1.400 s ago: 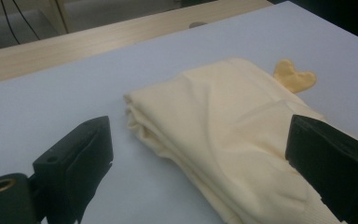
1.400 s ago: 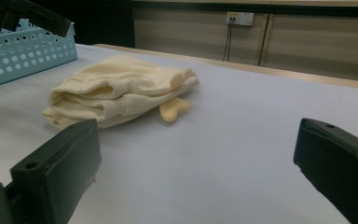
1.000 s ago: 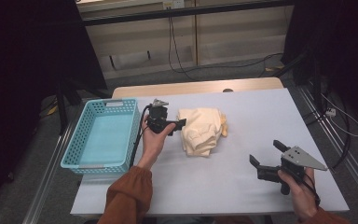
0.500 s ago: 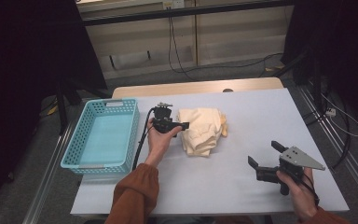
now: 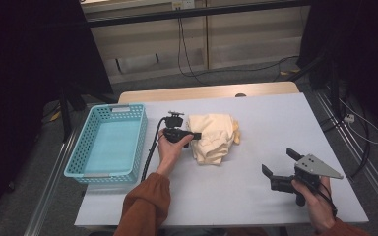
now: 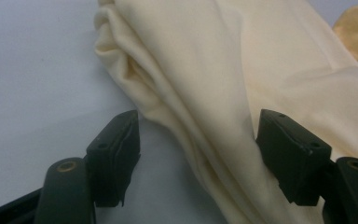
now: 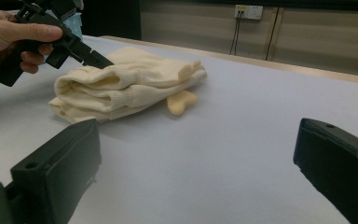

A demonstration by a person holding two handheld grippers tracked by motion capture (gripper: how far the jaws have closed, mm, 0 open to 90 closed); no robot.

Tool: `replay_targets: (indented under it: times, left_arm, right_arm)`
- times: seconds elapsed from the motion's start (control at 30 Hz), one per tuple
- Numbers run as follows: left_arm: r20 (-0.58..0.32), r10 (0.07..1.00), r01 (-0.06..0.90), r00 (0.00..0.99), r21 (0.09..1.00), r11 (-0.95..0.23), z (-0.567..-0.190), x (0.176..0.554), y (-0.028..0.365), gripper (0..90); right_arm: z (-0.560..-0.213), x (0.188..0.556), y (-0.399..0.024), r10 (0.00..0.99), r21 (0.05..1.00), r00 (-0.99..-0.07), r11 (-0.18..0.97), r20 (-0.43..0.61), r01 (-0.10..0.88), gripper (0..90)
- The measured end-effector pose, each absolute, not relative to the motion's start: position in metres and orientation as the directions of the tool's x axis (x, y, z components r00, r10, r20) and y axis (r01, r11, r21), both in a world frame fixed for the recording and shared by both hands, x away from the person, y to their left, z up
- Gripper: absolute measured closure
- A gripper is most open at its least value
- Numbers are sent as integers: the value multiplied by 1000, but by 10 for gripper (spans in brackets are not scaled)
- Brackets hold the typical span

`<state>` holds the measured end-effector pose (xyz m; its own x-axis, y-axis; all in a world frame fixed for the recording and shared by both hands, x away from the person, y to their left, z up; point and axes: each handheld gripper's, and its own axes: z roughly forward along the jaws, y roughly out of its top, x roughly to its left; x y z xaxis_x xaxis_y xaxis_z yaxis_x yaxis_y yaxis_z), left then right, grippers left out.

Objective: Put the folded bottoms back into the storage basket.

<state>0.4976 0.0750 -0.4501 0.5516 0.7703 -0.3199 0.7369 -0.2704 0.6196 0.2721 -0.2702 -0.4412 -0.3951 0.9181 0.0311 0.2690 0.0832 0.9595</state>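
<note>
At frame centre, the left gripper (image 5: 195, 134) has been closing around a fold of the cloth (image 5: 215, 138), pads seemingly not yet pressing. It may pinch too few layers, so the bundle unfolds when lifted; the right gripper (image 5: 278, 168) waits spread at lower right

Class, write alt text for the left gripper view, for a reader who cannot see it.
A folded cream cloth lies on a pale table, its edge between the two black fingers of the left gripper, which have just been closing but do not yet pinch it.
</note>
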Motion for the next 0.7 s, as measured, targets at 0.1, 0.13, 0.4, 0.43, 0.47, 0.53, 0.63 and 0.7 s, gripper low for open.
replay_targets:
  times: [0.1,0.13,0.4,0.43,0.47,0.53,0.63,0.7]
  left_arm:
    - [-323,774,742,545,616,-266,-450,497,73,317]
    - [-329,772,744,544,615,-263,-450,498,73,325]
    - [-335,781,743,527,628,-233,-452,497,65,365]
    - [-333,783,744,525,627,-232,-452,497,64,371]
    - [-333,783,744,525,627,-232,-452,497,64,371]
    - [-349,781,753,518,619,-223,-452,499,62,386]
    - [-372,765,760,526,610,-226,-452,498,62,480]
    - [-386,764,768,518,603,-216,-453,496,61,503]
  right_arm:
    - [-442,272,-270,918,959,-395,83,32,272,6]
    - [-442,272,-270,917,959,-398,87,29,270,6]
    - [-441,272,-270,918,959,-397,89,26,269,8]
    - [-441,272,-270,917,959,-397,89,27,269,8]
    - [-441,272,-270,917,959,-397,89,27,269,8]
    - [-442,272,-270,917,959,-397,88,27,269,8]
    - [-441,272,-270,917,959,-398,88,28,270,9]
    - [-441,272,-270,916,959,-400,87,29,269,9]
